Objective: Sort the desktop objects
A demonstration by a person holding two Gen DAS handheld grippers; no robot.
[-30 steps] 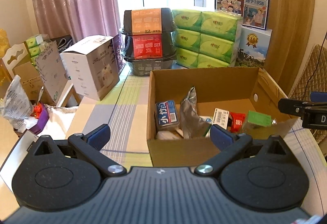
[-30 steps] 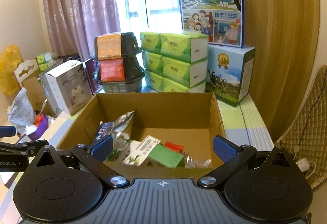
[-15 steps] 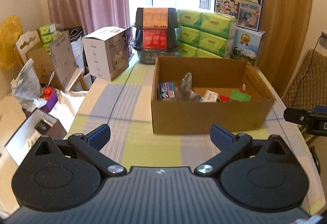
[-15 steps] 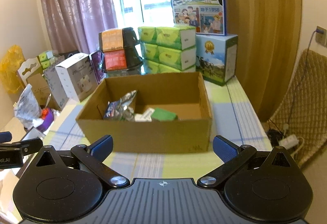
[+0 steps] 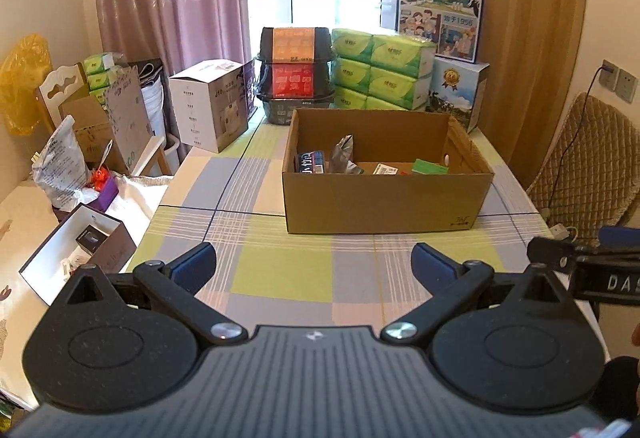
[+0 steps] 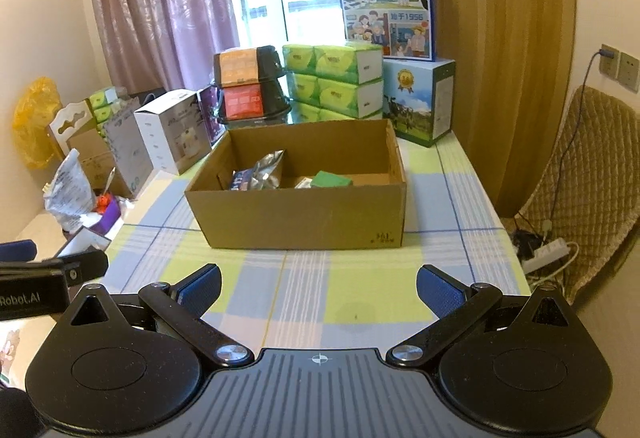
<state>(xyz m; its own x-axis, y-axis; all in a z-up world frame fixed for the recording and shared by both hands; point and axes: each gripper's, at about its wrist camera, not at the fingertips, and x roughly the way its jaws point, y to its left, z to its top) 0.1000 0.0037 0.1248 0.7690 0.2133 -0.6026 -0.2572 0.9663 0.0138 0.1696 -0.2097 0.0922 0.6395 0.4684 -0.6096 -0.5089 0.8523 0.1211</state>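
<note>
An open cardboard box (image 5: 384, 204) (image 6: 304, 214) stands on the checked tablecloth (image 5: 280, 270) (image 6: 360, 298). Inside it lie a blue packet (image 5: 310, 162) (image 6: 240, 181), a silver foil bag (image 5: 342, 154) (image 6: 269, 169), a green box (image 5: 430, 167) (image 6: 332, 179) and a white labelled pack (image 5: 386, 169). My left gripper (image 5: 314, 263) hovers open and empty over the cloth, well short of the box. My right gripper (image 6: 319, 285) is also open and empty, on the near side of the box. Each gripper shows at the edge of the other's view.
Behind the box stand stacked black food trays (image 5: 296, 74), green tissue packs (image 5: 380, 70), milk cartons (image 5: 440, 4) and a white appliance box (image 5: 208, 104). Left of the table are bags and cartons (image 5: 72, 166). A padded chair (image 5: 588, 166) and a power strip (image 6: 548, 252) sit right.
Both grippers have pulled back from over the box toward the near side of the table. The box now looks smaller and farther. Both stay open and empty.
</note>
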